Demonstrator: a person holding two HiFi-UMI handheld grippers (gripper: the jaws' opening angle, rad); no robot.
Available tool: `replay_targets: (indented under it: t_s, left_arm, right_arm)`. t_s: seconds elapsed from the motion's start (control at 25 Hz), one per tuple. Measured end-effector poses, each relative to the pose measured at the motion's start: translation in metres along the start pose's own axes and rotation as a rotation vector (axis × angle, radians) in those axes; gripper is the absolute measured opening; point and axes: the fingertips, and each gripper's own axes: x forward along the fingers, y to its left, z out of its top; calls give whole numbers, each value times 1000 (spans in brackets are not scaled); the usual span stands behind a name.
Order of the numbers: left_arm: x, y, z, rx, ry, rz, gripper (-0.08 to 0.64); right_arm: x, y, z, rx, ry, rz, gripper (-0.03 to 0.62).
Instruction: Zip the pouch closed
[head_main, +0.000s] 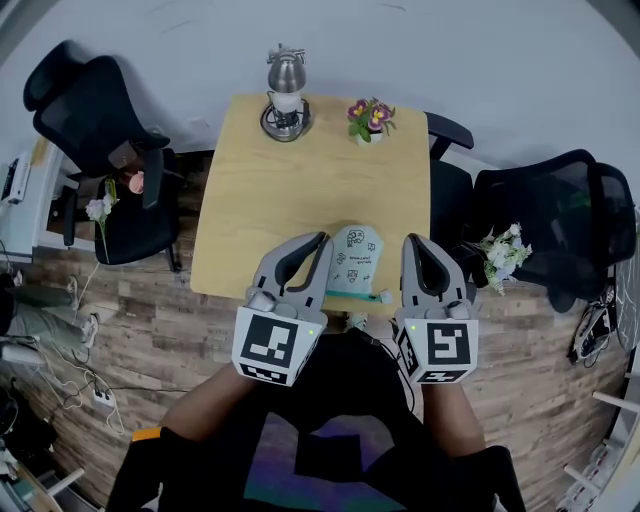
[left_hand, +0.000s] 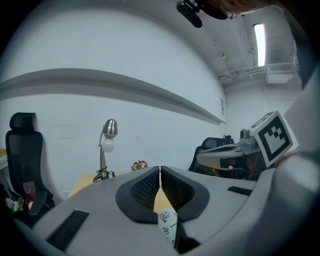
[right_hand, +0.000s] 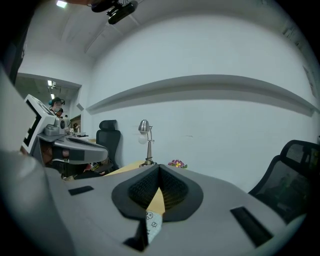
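A pale green pouch (head_main: 356, 258) printed with small drawings lies flat near the front edge of the wooden table (head_main: 300, 190), its teal zipper edge (head_main: 356, 294) towards me. My left gripper (head_main: 321, 240) hovers just left of the pouch and my right gripper (head_main: 413, 241) just right of it, both pointing away from me. In the left gripper view the left gripper (left_hand: 160, 171) has its pads meeting with nothing between them, and a strip of the pouch (left_hand: 167, 224) shows below through the gap. The right gripper (right_hand: 159, 167) is likewise shut and empty, with the pouch (right_hand: 152, 224) visible underneath.
A silver desk lamp (head_main: 286, 92) and a small pot of purple flowers (head_main: 371, 118) stand at the table's far edge. Black office chairs stand on the left (head_main: 100, 150) and right (head_main: 560, 220), each with white flowers on it. The floor is wood planks.
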Motion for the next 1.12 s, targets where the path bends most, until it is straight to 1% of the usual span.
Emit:
replay_targets:
  t_s: [0.28, 0.68, 1.12]
  left_arm:
    - [2, -4, -2, 20, -10, -5, 15]
    - [5, -1, -7, 11, -6, 10, 14]
    - [5, 2, -4, 11, -16, 16, 14]
  right_arm:
    - [-5, 1, -3, -6, -2, -13, 14]
    - [-4, -2, -4, -5, -3, -13, 14]
    - [-1, -1, -2, -12, -7, -7, 14]
